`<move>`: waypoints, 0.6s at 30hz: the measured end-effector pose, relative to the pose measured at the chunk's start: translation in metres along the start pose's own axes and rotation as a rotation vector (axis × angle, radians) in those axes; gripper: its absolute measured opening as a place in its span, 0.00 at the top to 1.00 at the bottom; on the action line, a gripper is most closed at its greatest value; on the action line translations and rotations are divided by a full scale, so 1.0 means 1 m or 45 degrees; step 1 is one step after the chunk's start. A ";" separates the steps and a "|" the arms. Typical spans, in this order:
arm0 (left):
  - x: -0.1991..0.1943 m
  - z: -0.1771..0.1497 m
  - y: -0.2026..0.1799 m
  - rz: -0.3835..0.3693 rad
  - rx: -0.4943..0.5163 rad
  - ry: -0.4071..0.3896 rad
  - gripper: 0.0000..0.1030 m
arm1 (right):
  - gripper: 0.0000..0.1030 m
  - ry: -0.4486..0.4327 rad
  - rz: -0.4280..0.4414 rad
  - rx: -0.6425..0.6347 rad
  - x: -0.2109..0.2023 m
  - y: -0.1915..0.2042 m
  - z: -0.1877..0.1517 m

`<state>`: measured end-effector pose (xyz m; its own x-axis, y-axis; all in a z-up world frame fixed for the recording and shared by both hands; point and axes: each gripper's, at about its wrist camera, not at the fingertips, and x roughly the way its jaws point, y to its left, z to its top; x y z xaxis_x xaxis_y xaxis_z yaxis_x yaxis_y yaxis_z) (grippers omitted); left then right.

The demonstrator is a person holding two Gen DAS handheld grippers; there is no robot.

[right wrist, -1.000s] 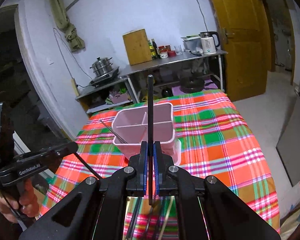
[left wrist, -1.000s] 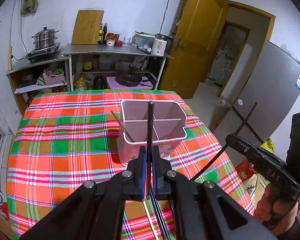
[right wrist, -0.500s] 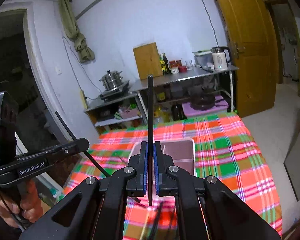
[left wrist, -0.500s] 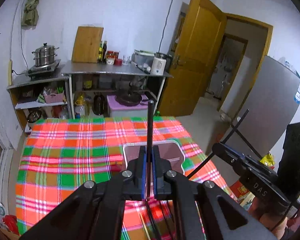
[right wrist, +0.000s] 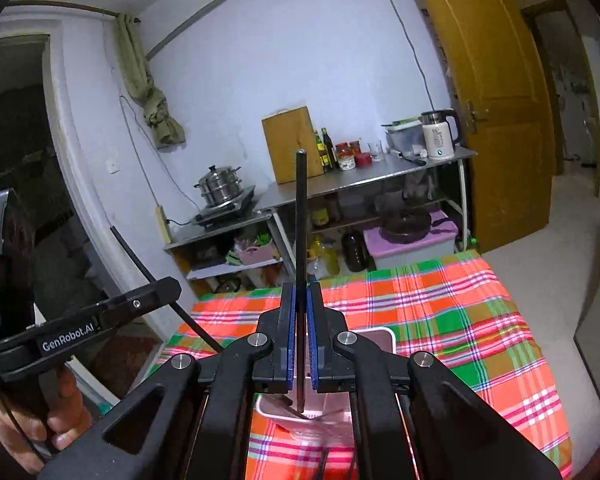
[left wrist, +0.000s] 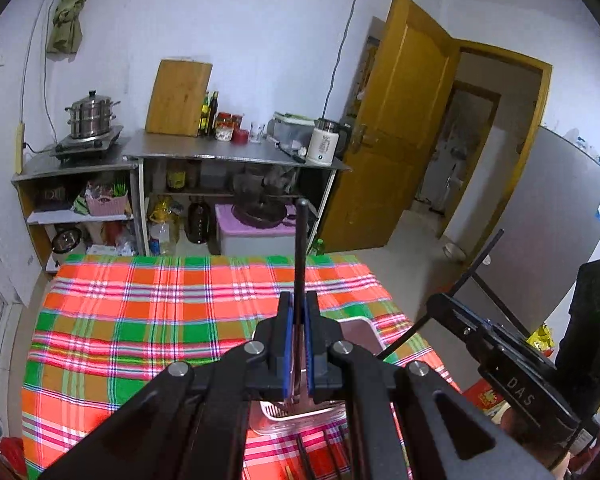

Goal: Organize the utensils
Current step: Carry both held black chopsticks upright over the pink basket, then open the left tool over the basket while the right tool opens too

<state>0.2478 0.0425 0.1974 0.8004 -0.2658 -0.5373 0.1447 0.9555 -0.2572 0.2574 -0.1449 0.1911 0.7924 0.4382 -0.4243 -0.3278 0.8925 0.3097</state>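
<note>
- A kitchen; the checked tablecloth [left wrist: 148, 320] covers the table
- The pink holder [left wrist: 300, 416] stands on it, below both grippers
- Left gripper [left wrist: 296, 344] and right gripper [right wrist: 299, 340] each clamp one black chopstick [left wrist: 300, 248] upright, likely ready for dropping in

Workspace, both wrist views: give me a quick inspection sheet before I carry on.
Surface: plaid tablecloth covers the table.
Job's things: pink utensil holder below both grippers; more chopsticks lie near it.
Clutter: nothing seen on the cloth.
Grippers: left hand-held gripper shut on a black chopstick; right hand-held gripper shut on another chopstick.
Cables: wall cord.
Surroundings: steel shelf, kettle, open door.
</note>
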 end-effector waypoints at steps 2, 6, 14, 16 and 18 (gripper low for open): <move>0.008 -0.007 0.004 0.008 -0.002 0.019 0.95 | 0.95 0.021 -0.007 0.005 0.008 -0.002 -0.005; 0.021 -0.019 0.011 0.007 -0.016 0.055 0.94 | 0.95 0.064 -0.018 0.009 0.020 -0.007 -0.016; 0.026 -0.037 0.020 0.022 -0.034 0.090 0.90 | 0.94 0.160 -0.005 0.043 0.036 -0.016 -0.036; 0.022 -0.039 0.020 0.025 -0.036 0.084 0.83 | 0.93 0.174 -0.001 0.057 0.036 -0.019 -0.039; 0.016 -0.041 0.023 0.032 -0.038 0.072 0.79 | 0.89 0.166 -0.004 0.064 0.032 -0.019 -0.040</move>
<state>0.2402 0.0546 0.1505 0.7693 -0.2494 -0.5882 0.1071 0.9580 -0.2661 0.2686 -0.1439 0.1380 0.7189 0.4486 -0.5310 -0.2965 0.8888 0.3495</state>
